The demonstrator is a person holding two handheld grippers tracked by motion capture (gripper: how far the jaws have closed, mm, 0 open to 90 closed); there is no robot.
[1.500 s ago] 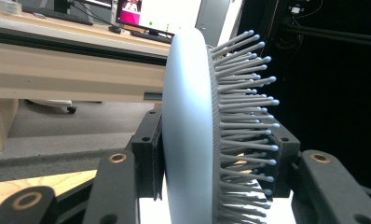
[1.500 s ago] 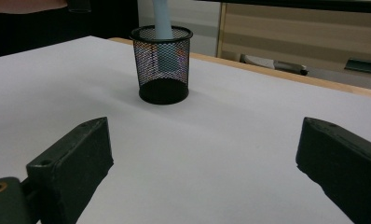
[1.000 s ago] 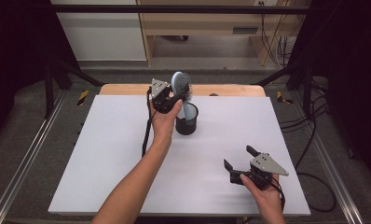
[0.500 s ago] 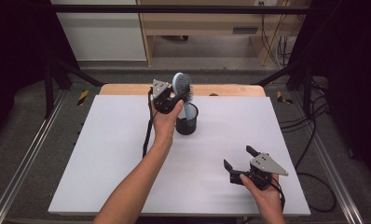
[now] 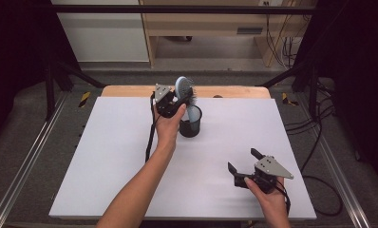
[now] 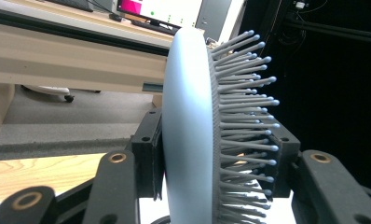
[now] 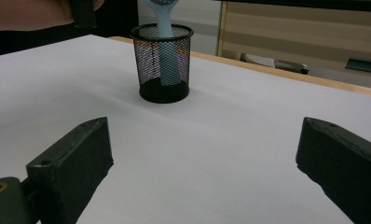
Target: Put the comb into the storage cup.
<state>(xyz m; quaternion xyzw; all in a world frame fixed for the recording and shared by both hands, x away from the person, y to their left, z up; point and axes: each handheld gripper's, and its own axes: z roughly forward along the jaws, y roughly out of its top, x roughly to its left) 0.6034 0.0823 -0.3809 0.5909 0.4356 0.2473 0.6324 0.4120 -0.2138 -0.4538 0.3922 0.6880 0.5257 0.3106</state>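
A light blue hairbrush [image 5: 184,88] stands upright with its handle [image 7: 167,51] inside a black mesh cup [image 5: 190,124] at the back middle of the white table [image 5: 106,156]. My left gripper [image 5: 183,97] is shut on the brush head from the left. In the left gripper view the jaws press the smooth back and the bristle side of the hairbrush [image 6: 188,130]. My right gripper [image 5: 242,160] rests low near the front right of the table. It is open, nothing lies between its jaws, and it faces the mesh cup [image 7: 164,65] from a distance.
A wooden strip [image 5: 234,91] runs along the table's far edge, with a wooden desk [image 5: 211,28] behind it. Black cables [image 5: 315,142] hang off the right side. Metal rails [image 5: 30,156] flank the table on the left.
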